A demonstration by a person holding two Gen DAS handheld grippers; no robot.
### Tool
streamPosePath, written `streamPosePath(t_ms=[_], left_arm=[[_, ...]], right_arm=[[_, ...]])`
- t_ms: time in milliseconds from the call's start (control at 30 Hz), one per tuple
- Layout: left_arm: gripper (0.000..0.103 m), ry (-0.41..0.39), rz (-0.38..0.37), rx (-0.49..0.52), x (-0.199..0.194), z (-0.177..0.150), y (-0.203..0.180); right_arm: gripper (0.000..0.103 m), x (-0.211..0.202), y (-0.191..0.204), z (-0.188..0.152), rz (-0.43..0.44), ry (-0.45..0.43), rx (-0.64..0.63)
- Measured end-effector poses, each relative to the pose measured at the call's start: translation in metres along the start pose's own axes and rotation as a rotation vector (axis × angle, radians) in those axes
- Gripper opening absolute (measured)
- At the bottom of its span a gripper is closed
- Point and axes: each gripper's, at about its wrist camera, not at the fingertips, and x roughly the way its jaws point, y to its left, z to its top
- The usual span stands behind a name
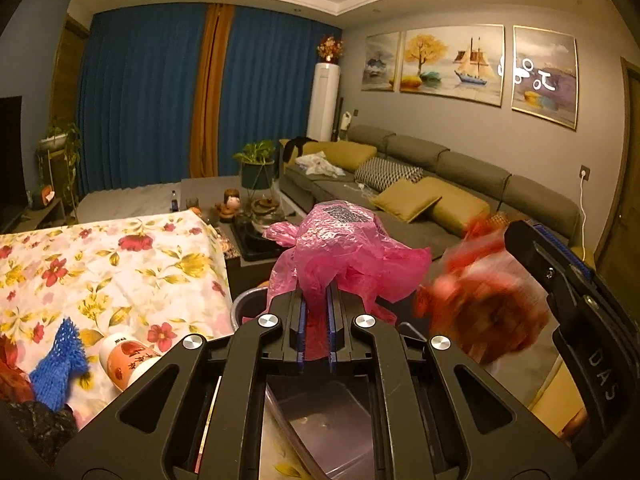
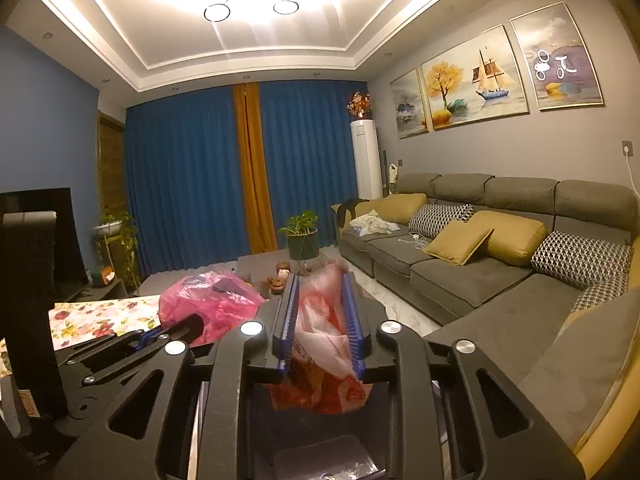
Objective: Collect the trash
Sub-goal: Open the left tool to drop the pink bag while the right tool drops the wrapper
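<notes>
Counter point(image 1: 120, 256): draped in a flower-printed cloth, left of both grippers, well below the pink bag.
Dark plastic bin point(image 1: 320, 412): directly beneath both grippers, mouth upward.
Crumpled pink plastic bag point(image 1: 340, 256): bunched neck pinched between the pads, bulk ballooning beyond the fingertips, above the bin.
Red-and-white plastic wrapper point(image 2: 328, 344): blurred, between the blue pads, lower part hanging below them over the bin.
Left gripper point(image 1: 316, 304): clamped tight on the pink bag.
Right gripper point(image 2: 320, 308): jaws partly apart, pad contact with the wrapper not discernible.
</notes>
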Motion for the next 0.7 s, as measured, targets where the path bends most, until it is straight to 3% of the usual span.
streamPosePath(t_ms=[100,167,333,467,700], left_arm=[[0.017,0.027,-0.014,-0.006,0.009,-0.003,0.002],[0.034,0.035,-0.001,-0.012,0.012,-0.006,0.005],[0.055,0.028,0.005,-0.028,0.007,-0.008,0.011],[0.073,-0.002,0.026,-0.021,-0.008,-0.008,0.014],[0.085,-0.052,0.099,-0.027,-0.051,-0.015,0.031]], right_arm=[[0.043,0.003,-0.003,-0.002,-0.01,0.001,0.007],[0.044,0.003,-0.005,-0.003,-0.015,0.004,0.012],[0.047,0.0,-0.008,-0.005,-0.022,0.019,0.024],[0.055,-0.009,-0.006,-0.004,-0.026,0.019,0.025],[0.071,-0.037,0.0,0.0,-0.025,-0.015,0.031]])
